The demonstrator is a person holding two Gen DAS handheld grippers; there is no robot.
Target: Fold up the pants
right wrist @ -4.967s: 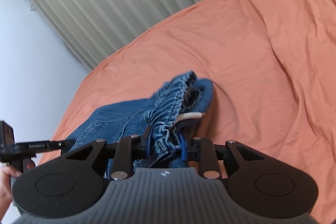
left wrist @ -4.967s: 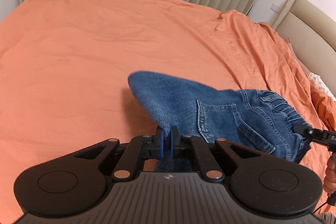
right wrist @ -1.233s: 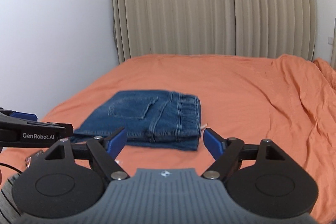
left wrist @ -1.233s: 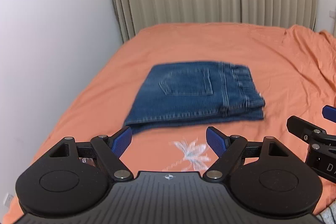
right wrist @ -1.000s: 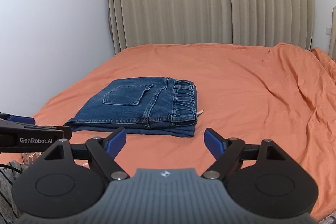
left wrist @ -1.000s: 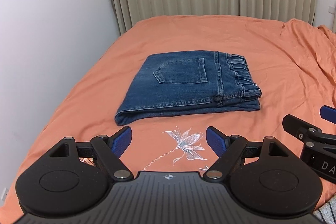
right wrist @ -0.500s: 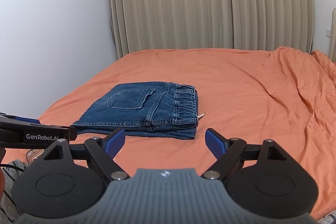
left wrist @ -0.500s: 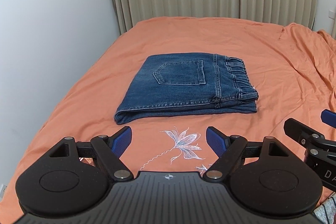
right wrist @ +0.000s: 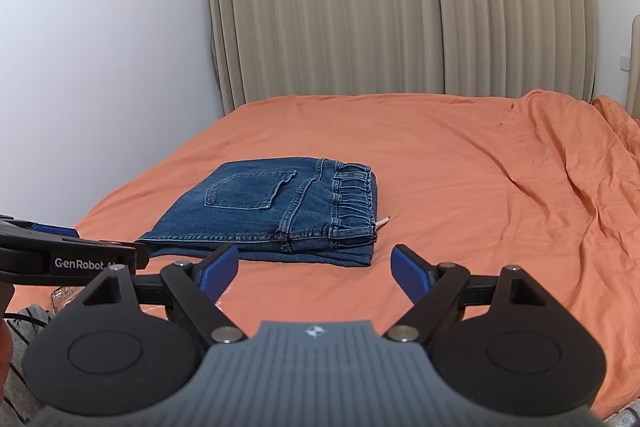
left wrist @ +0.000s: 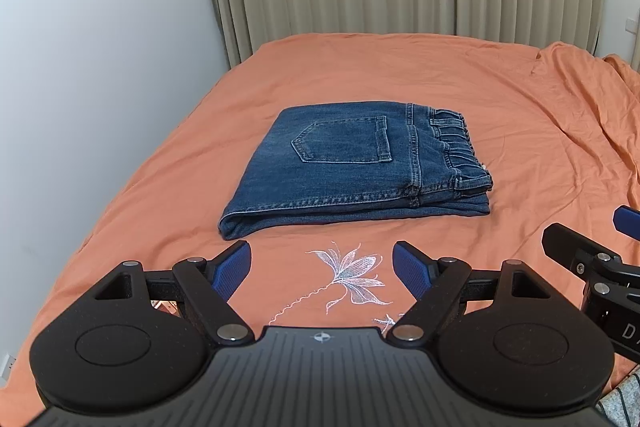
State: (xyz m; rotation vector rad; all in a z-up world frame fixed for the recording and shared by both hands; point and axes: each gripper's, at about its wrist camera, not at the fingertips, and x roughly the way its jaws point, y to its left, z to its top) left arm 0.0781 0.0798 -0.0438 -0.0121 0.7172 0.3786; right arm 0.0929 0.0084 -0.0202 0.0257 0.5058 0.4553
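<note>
Blue denim pants (left wrist: pixel 360 163) lie folded into a flat rectangle on the orange bed, back pocket up and waistband to the right; the right wrist view shows the pants (right wrist: pixel 276 211) too. My left gripper (left wrist: pixel 322 269) hovers open over the sheet, short of the fold's near edge, holding nothing. My right gripper (right wrist: pixel 314 269) is open as well, pulled back from the pants and empty. Each gripper shows at the edge of the other's view: the right gripper (left wrist: pixel 592 259) on the right, the left gripper (right wrist: pixel 68 257) on the left.
The orange bedsheet (left wrist: pixel 500 115) has a white embroidered flower (left wrist: pixel 352 271) near the front edge and wrinkles toward the right (right wrist: pixel 580 179). Beige curtains (right wrist: pixel 400 7) hang behind the bed and a white wall (left wrist: pixel 92 67) runs along its left side.
Five seconds ago both grippers were shut on the pants, carrying them. Now the pants lie folded and both grippers are open and drawn back. Over the last second the views only shifted slightly.
</note>
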